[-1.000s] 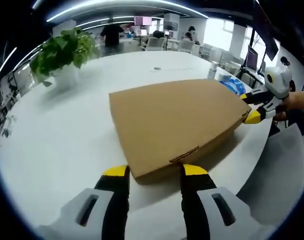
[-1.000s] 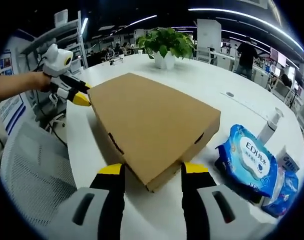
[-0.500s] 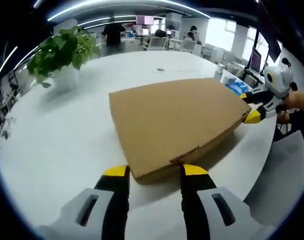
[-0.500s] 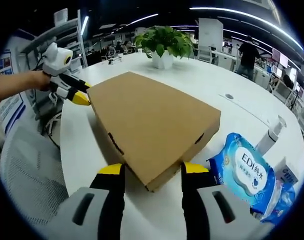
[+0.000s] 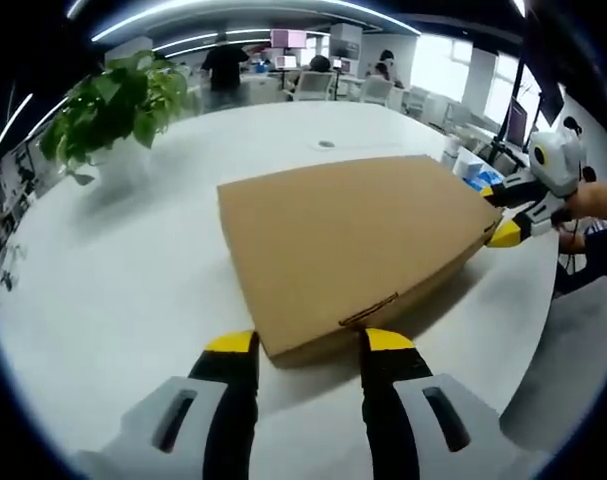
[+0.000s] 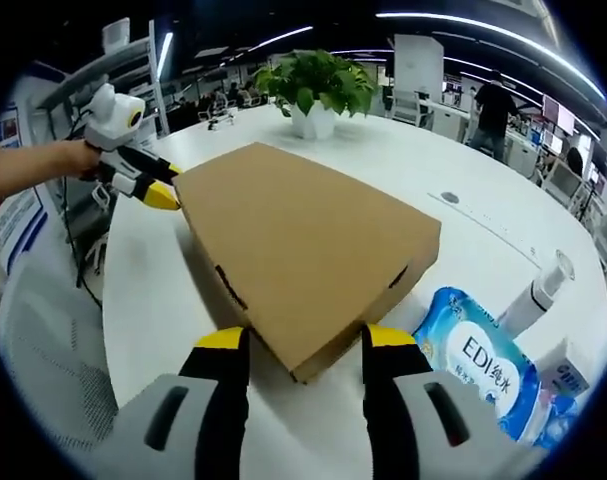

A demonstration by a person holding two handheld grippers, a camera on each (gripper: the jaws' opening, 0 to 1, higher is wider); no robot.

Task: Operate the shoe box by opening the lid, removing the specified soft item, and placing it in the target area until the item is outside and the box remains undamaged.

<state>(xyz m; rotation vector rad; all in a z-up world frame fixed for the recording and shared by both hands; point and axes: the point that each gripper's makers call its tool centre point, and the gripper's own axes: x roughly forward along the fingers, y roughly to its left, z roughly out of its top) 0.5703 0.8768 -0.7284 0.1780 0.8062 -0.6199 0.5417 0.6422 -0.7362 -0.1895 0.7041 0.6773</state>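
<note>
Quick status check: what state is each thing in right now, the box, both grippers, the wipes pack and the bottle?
Shoe box: lid closed, lying flat on the table.
Left gripper: jaws open, straddling one corner of the box.
Right gripper: jaws open, straddling the opposite corner.
Wipes pack: lying flat beside the box, apparently sealed.
Bottle: upright, behind the wipes pack.
Potted plant: upright, across the table.

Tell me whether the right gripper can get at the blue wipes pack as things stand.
Probably yes. The right gripper straddles a corner of the closed shoe box, jaws apart, and the wipes pack lies on the table just beside it with nothing between.
</note>
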